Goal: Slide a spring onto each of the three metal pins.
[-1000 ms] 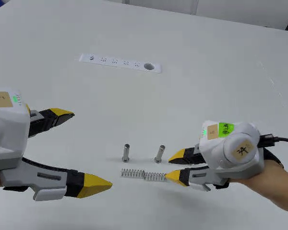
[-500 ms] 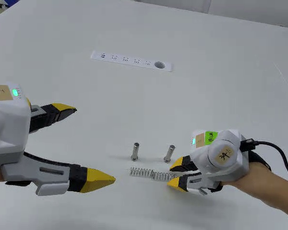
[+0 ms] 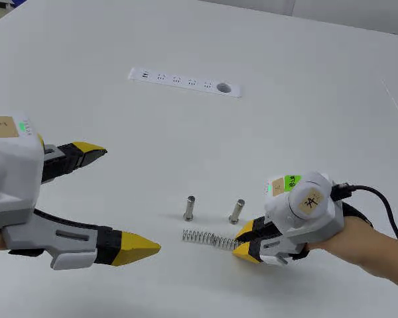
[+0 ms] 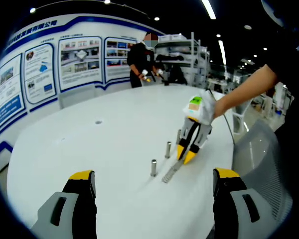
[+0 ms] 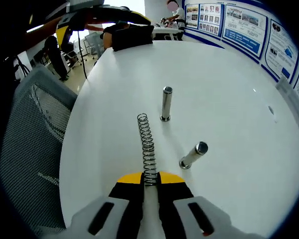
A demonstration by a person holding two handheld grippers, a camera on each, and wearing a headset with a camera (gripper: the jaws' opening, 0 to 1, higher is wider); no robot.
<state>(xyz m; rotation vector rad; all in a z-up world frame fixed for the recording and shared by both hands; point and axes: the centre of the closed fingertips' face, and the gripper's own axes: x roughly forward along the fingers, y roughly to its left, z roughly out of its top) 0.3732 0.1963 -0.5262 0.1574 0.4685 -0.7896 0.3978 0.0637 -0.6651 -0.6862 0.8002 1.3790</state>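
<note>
Right gripper (image 3: 243, 241) pinched on 1 end of the spring (image 3: 208, 238), lower centre of the head view.

The spring lies flat on the white counter (image 3: 285, 106). Its right end sits between the right gripper's yellow tips, which are closed onto it. The rest of the coil stretches out to the left, away from that gripper. In the right gripper view it runs straight up from the tips towards mid-frame. 2 metal pins stand just above the spring in the head view, 1 (image 3: 189, 207) over its left end and 1 (image 3: 237, 211) close to the right gripper (this one leans a little). The left gripper (image 3: 129, 199) is at the left edge of the head view with its jaws spread wide, well apart from the spring. A white power strip (image 3: 184, 82) lies in the upper centre.
</note>
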